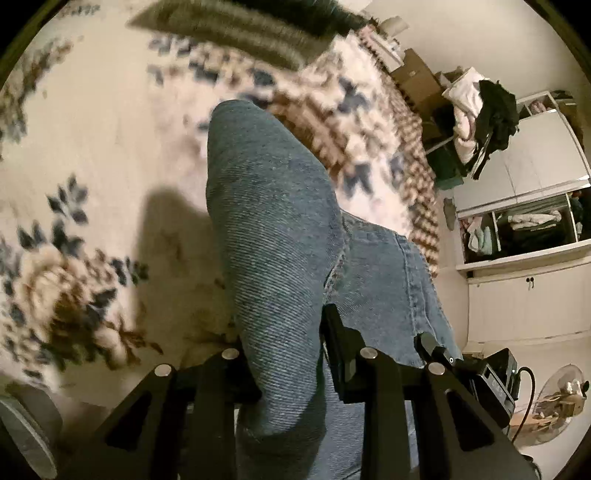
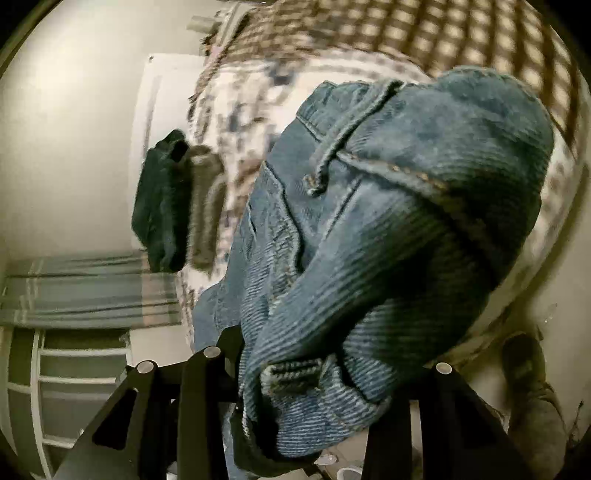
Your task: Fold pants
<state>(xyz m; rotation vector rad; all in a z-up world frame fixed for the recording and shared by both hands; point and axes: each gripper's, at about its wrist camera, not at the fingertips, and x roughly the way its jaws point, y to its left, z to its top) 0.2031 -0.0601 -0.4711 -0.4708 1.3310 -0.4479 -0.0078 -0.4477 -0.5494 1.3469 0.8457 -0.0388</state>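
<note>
Blue denim pants [image 1: 273,229] hang in front of my left gripper [image 1: 291,373], which is shut on the fabric and holds it above a floral bedspread [image 1: 92,147]. In the right wrist view the pants [image 2: 406,229] show the waistband and a belt loop, bunched over my right gripper [image 2: 306,391], which is shut on the denim. The fingertips of both grippers are mostly hidden by cloth.
A folded dark and grey garment [image 1: 236,29] lies at the far side of the bed; it also shows in the right wrist view [image 2: 173,206]. A chair piled with clothes [image 1: 480,114] and white wardrobes [image 1: 535,206] stand at the right.
</note>
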